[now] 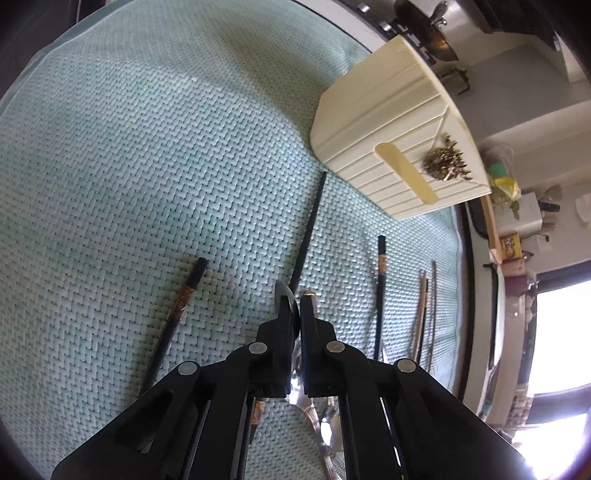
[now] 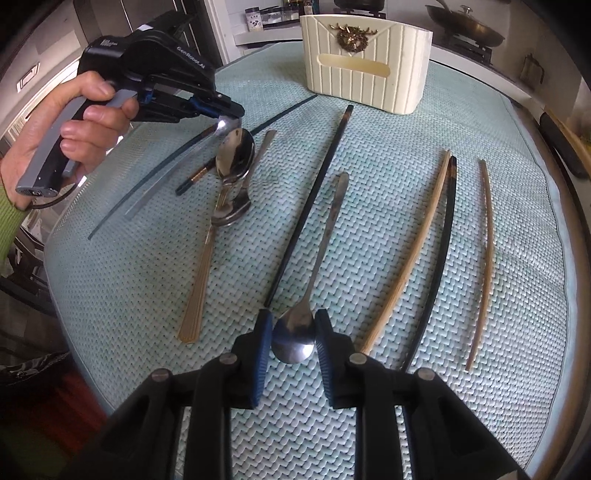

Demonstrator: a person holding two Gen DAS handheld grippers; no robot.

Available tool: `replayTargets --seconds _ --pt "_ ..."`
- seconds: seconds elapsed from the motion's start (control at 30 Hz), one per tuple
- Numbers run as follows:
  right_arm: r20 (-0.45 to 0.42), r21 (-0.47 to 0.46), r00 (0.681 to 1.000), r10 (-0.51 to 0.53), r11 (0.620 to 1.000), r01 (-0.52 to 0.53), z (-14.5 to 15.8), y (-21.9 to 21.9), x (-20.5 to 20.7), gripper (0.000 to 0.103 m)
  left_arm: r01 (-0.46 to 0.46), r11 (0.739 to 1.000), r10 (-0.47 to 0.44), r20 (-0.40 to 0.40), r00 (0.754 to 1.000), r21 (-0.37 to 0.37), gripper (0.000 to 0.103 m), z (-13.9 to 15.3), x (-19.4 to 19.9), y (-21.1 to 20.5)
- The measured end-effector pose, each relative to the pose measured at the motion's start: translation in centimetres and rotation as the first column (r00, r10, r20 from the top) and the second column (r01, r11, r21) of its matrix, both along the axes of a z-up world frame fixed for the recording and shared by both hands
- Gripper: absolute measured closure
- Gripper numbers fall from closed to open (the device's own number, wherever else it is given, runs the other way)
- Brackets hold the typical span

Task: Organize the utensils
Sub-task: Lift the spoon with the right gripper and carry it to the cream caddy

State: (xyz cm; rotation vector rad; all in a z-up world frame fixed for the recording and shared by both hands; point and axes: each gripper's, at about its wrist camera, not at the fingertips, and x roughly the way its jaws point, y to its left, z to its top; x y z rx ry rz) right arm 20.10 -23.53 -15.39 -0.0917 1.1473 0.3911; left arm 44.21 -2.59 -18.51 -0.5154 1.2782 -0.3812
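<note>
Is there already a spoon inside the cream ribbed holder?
No, nothing sticks out of the cream ribbed holder; the shiny metal spoon hangs lifted in the left gripper.

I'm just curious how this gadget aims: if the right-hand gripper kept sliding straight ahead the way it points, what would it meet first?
The right gripper already straddles the bowl of a steel spoon lying on the mat; going on, it would run along that spoon's handle. The cream utensil holder stands far beyond. Height above the mat is unclear.

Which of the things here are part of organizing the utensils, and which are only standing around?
Part of the job:
- spoon held in the left gripper
- spoon between the right gripper fingers
- loose chopsticks
- cream holder

Standing around:
- wok
- jars
- woven mat
</note>
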Motion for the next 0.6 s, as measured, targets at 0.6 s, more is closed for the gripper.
replayTargets --seconds 0.6 --pt "-0.111 0.462 0.983 -0.148 0.868 0.183 6.0 -7.6 1.4 0.100 0.060 0.996 -0.033 0.341 0.940 -0.070 0.102 13.4 -7.4 2.2"
